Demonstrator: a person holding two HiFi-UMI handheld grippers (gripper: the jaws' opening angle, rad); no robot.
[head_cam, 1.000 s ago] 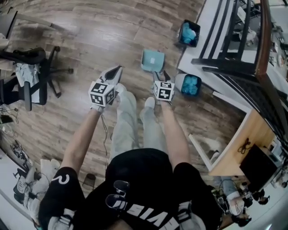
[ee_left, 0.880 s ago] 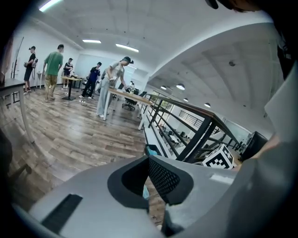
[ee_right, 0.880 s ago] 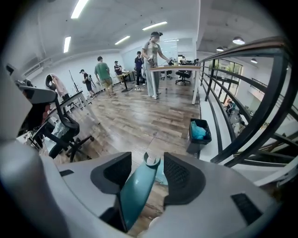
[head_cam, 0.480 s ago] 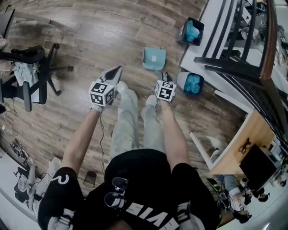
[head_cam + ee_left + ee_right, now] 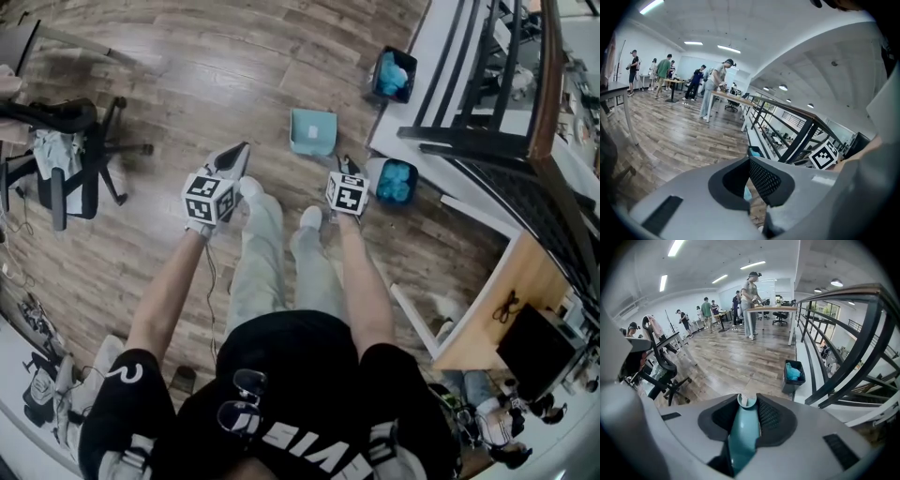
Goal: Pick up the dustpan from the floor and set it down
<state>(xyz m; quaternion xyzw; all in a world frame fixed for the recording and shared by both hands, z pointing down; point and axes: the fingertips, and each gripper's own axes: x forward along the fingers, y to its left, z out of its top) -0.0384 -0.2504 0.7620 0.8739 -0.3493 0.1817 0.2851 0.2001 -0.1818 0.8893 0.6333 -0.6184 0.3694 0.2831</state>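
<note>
Teal dustpan handle [image 5: 743, 427] in just-closed jaws: right gripper view only.

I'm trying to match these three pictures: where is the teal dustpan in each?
Head view: dustpan upper middle, just beyond the right gripper.
Left gripper view: a pale-blue sliver behind the jaws; cannot tell.
Right gripper view: its handle at bottom centre, clamped by jaws that have just been closing.
Shared landmark: the black railing.

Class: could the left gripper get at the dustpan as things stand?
Probably yes: bare floor lies between left gripper and dustpan; the right gripper, jaws just closed on the handle alone, leaves the pan's left edge free.
</note>
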